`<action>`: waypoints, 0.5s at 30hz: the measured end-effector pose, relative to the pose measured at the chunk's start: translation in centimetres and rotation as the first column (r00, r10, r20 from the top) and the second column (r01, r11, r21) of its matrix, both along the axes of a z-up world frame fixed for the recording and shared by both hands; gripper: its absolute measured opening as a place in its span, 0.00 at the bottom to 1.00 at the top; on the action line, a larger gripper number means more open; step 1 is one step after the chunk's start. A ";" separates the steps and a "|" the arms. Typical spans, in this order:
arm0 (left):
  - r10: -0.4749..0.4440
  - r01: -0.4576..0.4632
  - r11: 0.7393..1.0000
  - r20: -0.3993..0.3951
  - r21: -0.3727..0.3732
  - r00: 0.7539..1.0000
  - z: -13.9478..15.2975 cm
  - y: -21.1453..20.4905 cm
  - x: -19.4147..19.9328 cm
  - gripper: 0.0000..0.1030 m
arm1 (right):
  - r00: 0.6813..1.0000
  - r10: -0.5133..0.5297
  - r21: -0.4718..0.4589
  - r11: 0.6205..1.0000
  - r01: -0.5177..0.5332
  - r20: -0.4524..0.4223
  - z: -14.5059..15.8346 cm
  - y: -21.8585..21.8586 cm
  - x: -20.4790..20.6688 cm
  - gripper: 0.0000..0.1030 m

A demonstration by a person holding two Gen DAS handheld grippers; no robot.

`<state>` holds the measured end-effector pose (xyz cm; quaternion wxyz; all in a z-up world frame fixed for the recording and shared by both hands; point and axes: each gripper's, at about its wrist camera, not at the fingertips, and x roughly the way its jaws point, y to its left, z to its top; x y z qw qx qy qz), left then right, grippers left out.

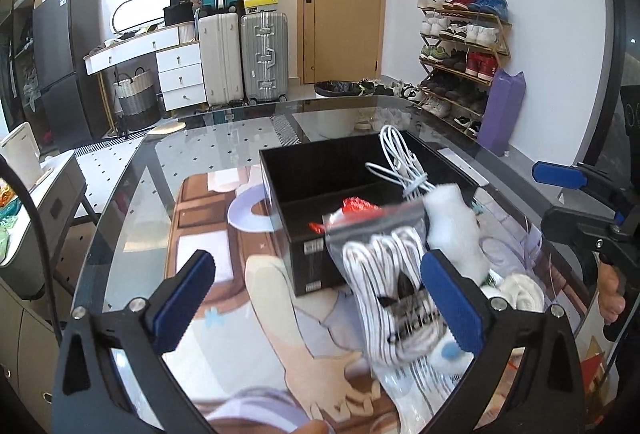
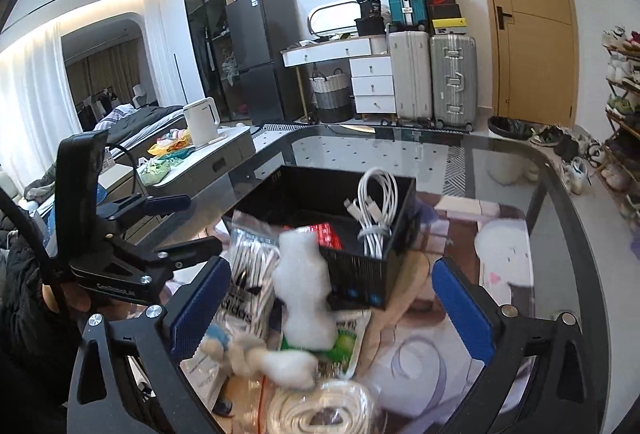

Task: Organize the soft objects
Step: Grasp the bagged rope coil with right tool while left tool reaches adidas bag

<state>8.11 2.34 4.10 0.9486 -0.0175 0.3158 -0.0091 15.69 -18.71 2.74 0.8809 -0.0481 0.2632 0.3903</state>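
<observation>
Nearest the cameras, the left gripper (image 1: 318, 298) and the right gripper (image 2: 332, 302) both stand with jaws fully open, gripping nothing. The bag of socks (image 1: 394, 286) leans against the near wall of the black box (image 1: 320, 190); the left gripper's right finger lies at its edge, contact unclear. A white foam piece (image 2: 306, 286) stands just beside the bag, also before the box. Recommended procedure: centre the jaws on one soft item, close on its bulk rather than loose film, lift clear of the box wall, then lower inside. Farther back, inside the box, a white cable (image 2: 374, 210) and a red packet (image 2: 330, 234) already rest. The glass tabletop (image 1: 224, 154) extends beyond.
</observation>
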 end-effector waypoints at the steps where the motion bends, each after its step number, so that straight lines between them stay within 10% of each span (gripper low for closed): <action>1: -0.002 0.002 1.000 0.001 -0.001 1.000 -0.1 0.0 -0.3 1.00 | 1.000 -0.005 -0.005 1.000 0.005 0.002 -0.1 -0.1 -0.3 0.99; 15: 0.001 -0.001 1.000 0.004 0.022 1.000 -0.2 -1.0 -2.4 1.00 | 0.999 -0.010 -0.147 0.989 0.003 -0.049 -3.5 -0.4 -3.1 0.99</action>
